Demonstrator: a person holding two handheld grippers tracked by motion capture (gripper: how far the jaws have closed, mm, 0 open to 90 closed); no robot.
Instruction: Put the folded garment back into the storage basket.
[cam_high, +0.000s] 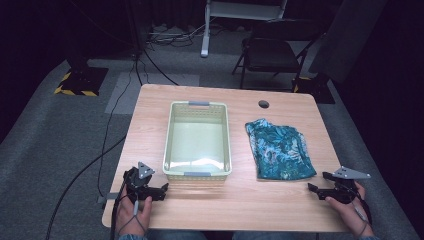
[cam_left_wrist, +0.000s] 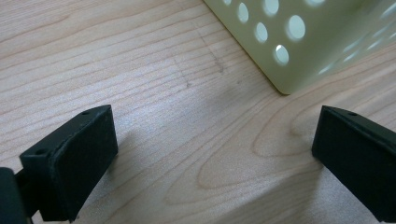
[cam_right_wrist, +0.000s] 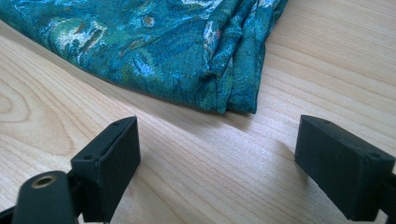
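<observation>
A pale wooden worktop (cam_high: 227, 200) with rounded corners carries a pale green perforated plastic basket (cam_high: 198, 140), empty, at its middle. Just right of the basket, apart from it, lies a folded teal patterned cloth (cam_high: 280, 149). The left tool (cam_high: 161, 191) rests by the basket's near corner, jaws wide and empty. The right tool (cam_high: 314, 189) sits near the cloth's near edge, likewise wide and empty (nothing is gripped yet). This looks like the start: next, the right tool likely must reach forward and pinch the cloth's edge.

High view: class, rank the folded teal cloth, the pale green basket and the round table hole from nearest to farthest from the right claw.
1. Folded teal cloth, just ahead-left of the right claw.
2. Pale green basket, table centre.
3. Round table hole, near the far edge.
</observation>
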